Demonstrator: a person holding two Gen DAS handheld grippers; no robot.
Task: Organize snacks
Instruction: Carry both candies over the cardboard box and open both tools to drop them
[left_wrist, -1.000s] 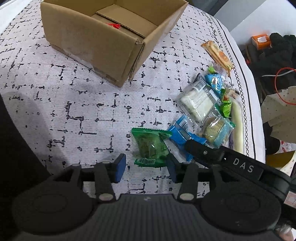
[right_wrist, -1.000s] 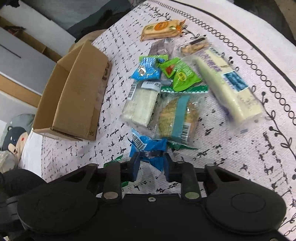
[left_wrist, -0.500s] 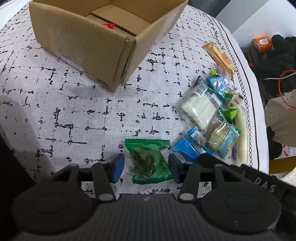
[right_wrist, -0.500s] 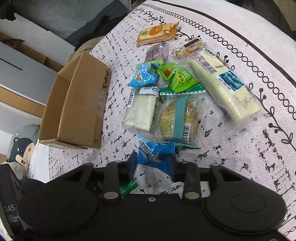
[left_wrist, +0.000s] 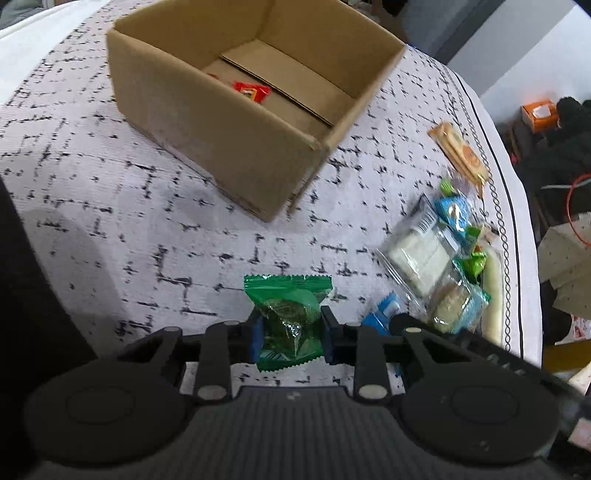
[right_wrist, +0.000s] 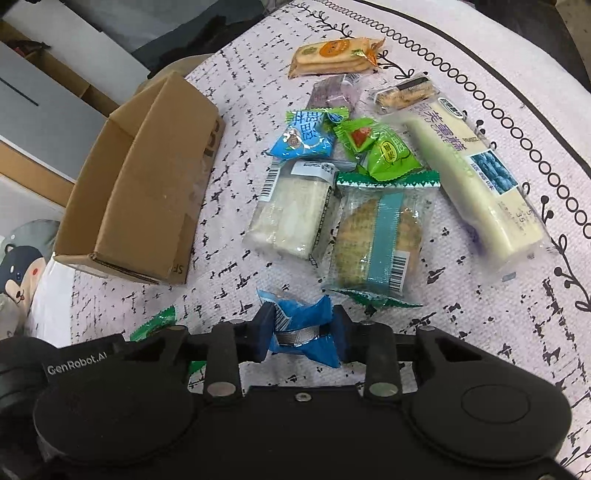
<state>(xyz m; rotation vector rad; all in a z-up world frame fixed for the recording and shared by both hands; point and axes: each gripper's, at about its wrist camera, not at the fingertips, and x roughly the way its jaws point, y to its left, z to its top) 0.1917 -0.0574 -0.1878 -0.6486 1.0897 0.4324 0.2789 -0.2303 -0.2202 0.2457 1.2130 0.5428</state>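
Observation:
My left gripper (left_wrist: 291, 339) is shut on a green snack packet (left_wrist: 288, 317) and holds it above the cloth, short of the open cardboard box (left_wrist: 236, 122). A red packet (left_wrist: 251, 91) lies inside the box. My right gripper (right_wrist: 302, 336) is shut on a crumpled blue snack packet (right_wrist: 303, 328), just in front of the snack pile. The box also shows in the right wrist view (right_wrist: 147, 192) at the left. The pile holds a white cake bar (right_wrist: 291, 214), a round biscuit pack (right_wrist: 376, 240) and a long white cake roll (right_wrist: 476, 177).
Further snacks lie beyond: a blue packet (right_wrist: 306, 136), green packets (right_wrist: 380, 147), an orange cracker pack (right_wrist: 332, 55) and two small clear packs (right_wrist: 402, 92). The table's edge (left_wrist: 524, 258) runs close on the right of the pile. Clutter stands off the table.
My left gripper closed on the green packet and lifted it toward the box. My right gripper stayed shut on the blue packet and drew it back a little from the pile.

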